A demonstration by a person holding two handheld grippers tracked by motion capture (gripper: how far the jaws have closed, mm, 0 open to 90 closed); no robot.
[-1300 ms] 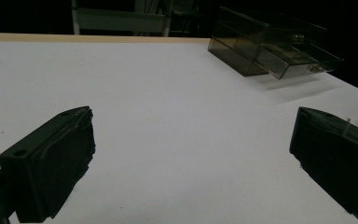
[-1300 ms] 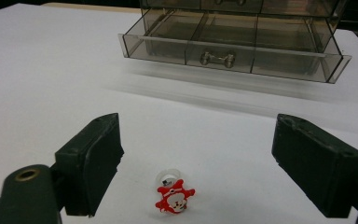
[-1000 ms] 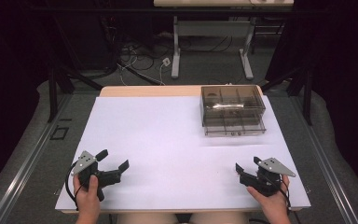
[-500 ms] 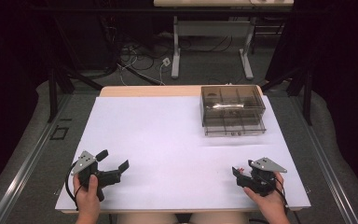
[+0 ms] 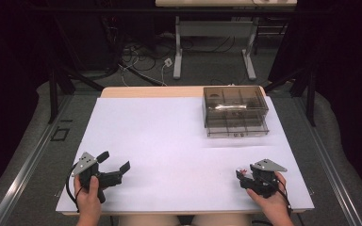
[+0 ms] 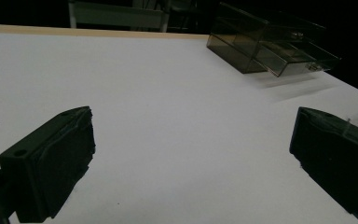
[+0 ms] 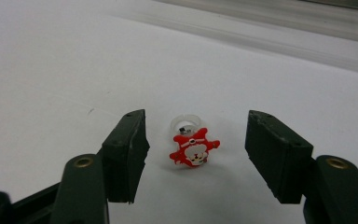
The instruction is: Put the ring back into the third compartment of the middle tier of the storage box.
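High view, table: a table with a white top point(image 5: 169, 141) and a wooden far edge is standing before the person, with dark floor and cables behind it.
High view, box: a smoky clear plastic drawer box point(image 5: 235, 111) is sitting at the far right of the white top, well apart from both grippers.
High view, left gripper: the left gripper point(image 5: 114, 166) is resting near the front left corner, held in the person's left hand point(image 5: 88, 197); its two black jaws are standing wide apart with nothing between them.
High view, right gripper: the right gripper point(image 5: 241, 175) is lying near the front right edge in the person's right hand point(image 5: 269, 200); a grey three-cornered plate is riding on top of it, and a small pale speck is showing at its jaw tips, too small to name here.
Left gripper view, jaws: the two black jaws are rising at the far left and far right of the picture, spread wide over bare white surface.
Left gripper view, box: the drawer box point(image 6: 270, 44) is sitting far off at the upper right, its drawers facing the near side.
Right gripper view, ring: a toy ring point(image 7: 191, 144), with a clear band and a red cartoon-face charm, is lying on the white top.
Right gripper view, jaws: the right gripper's jaws are standing open on either side of the ring, neither one touching it.
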